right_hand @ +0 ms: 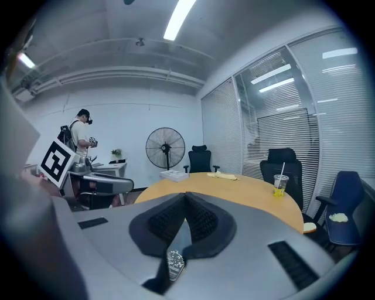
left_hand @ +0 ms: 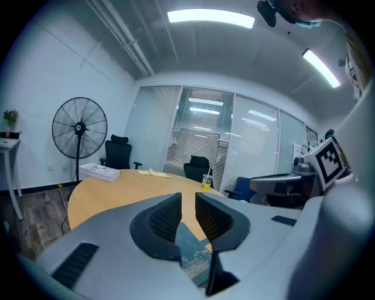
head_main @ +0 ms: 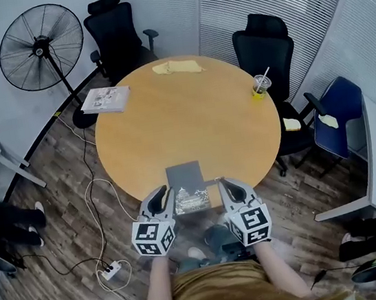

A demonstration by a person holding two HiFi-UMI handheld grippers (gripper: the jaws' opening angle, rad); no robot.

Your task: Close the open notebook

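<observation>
The notebook [head_main: 186, 178] lies at the near edge of the round wooden table [head_main: 191, 124], with a grey part farther from me and an illustrated part [head_main: 192, 200] nearer. My left gripper [head_main: 162, 193] hovers just left of it, its jaws a narrow gap apart with nothing between them. My right gripper [head_main: 225, 184] hovers just right of it, jaws closed tip to tip and empty. In the left gripper view the notebook [left_hand: 196, 253] shows below the left gripper [left_hand: 188, 198]. In the right gripper view a sliver of the notebook [right_hand: 174, 262] shows under the right gripper [right_hand: 186, 196].
A stack of papers [head_main: 105, 99], a yellow cloth [head_main: 176, 67] and a drink cup with a straw [head_main: 260, 86] sit at the table's far side. Black chairs [head_main: 263, 48], a blue chair [head_main: 339, 114] and a fan [head_main: 40, 48] ring it. A power strip [head_main: 112, 269] and cables lie on the floor.
</observation>
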